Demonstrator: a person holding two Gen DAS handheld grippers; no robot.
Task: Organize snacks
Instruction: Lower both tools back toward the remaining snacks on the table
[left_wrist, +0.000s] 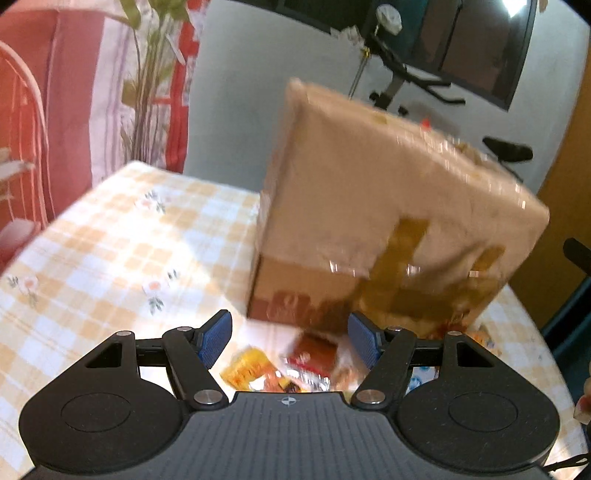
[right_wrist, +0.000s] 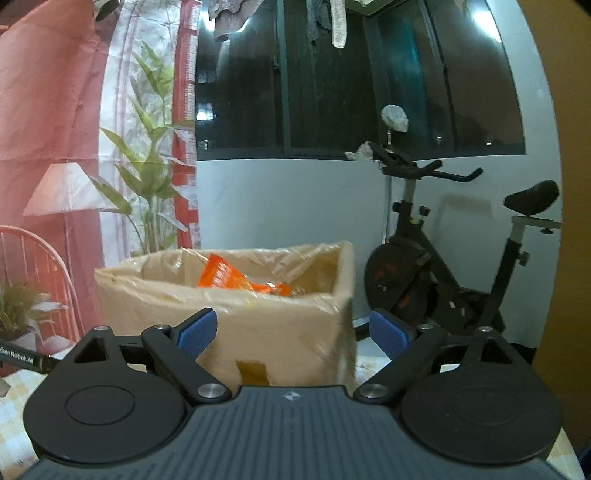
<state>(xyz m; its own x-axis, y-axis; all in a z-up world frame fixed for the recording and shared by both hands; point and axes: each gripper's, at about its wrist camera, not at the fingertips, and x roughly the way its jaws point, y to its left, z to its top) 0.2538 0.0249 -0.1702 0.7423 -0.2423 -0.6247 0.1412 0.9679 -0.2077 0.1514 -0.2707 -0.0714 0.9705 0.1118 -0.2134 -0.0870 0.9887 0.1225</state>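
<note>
Between the blue pads of the left tool (left_wrist: 290, 341), whose jaws stand apart with nothing gripped, lies a loose heap of snack packets (left_wrist: 284, 373): a yellow foil pouch and a red-and-white wrapper on the checked cloth of the bench (left_wrist: 110, 240). They sit just ahead of and below the tips, so the left hand is the nearer one (blur hides which way each packet's long side runs). Just behind them stands the tan cardboard box lined with clear plastic (left_wrist: 369, 192). The right tool (right_wrist: 291, 328), jaws wide and empty, faces that same box at rim height, where an orange packet (right_wrist: 225, 277) already shows inside.
</note>
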